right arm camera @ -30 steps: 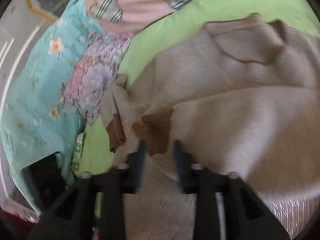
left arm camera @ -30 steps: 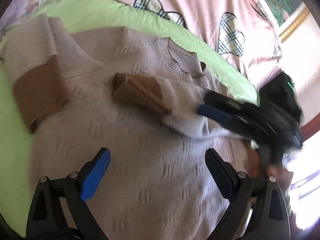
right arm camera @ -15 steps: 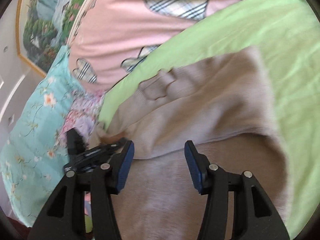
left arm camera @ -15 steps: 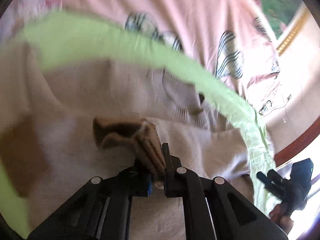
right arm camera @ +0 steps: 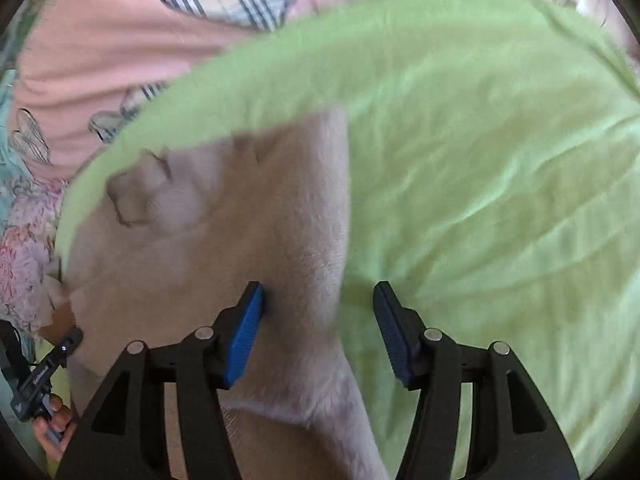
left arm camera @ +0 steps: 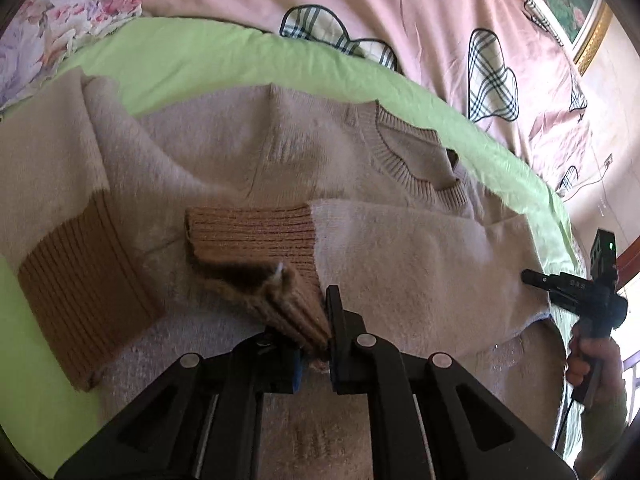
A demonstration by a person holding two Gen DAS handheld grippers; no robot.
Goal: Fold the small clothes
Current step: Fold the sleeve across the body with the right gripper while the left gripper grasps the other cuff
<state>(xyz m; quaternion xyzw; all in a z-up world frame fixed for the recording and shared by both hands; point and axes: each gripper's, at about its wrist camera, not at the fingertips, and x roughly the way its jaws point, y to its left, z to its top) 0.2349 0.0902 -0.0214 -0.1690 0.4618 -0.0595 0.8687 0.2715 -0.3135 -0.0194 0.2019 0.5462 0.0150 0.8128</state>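
A beige knit sweater (left arm camera: pixel 248 148) lies flat on the green sheet (left arm camera: pixel 192 56), neck away from me. Its right sleeve (left arm camera: pixel 400 248) is folded across the chest, and my left gripper (left arm camera: pixel 316 332) is shut on that sleeve's brown ribbed cuff (left arm camera: pixel 256 236). The other sleeve, with its brown cuff (left arm camera: pixel 80 292), lies at the left. My right gripper (right arm camera: pixel 318 320) is open, its jaws standing astride the sweater's side edge (right arm camera: pixel 280 248) over the green sheet (right arm camera: pixel 500 200); it also shows in the left wrist view (left arm camera: pixel 576 292) at the sweater's right edge.
A pink quilt with plaid hearts (left arm camera: pixel 400 12) lies beyond the green sheet. Floral fabric (left arm camera: pixel 48 32) is at the far left. A framed picture (left arm camera: pixel 576 12) hangs at the upper right. The hand holding the left gripper (right arm camera: pixel 44 404) shows at the lower left of the right wrist view.
My left gripper closed on the brown cuff and has pulled the sleeve straighter across the chest. My right gripper let go of the cuff, opened, and moved to the sweater's right side edge.
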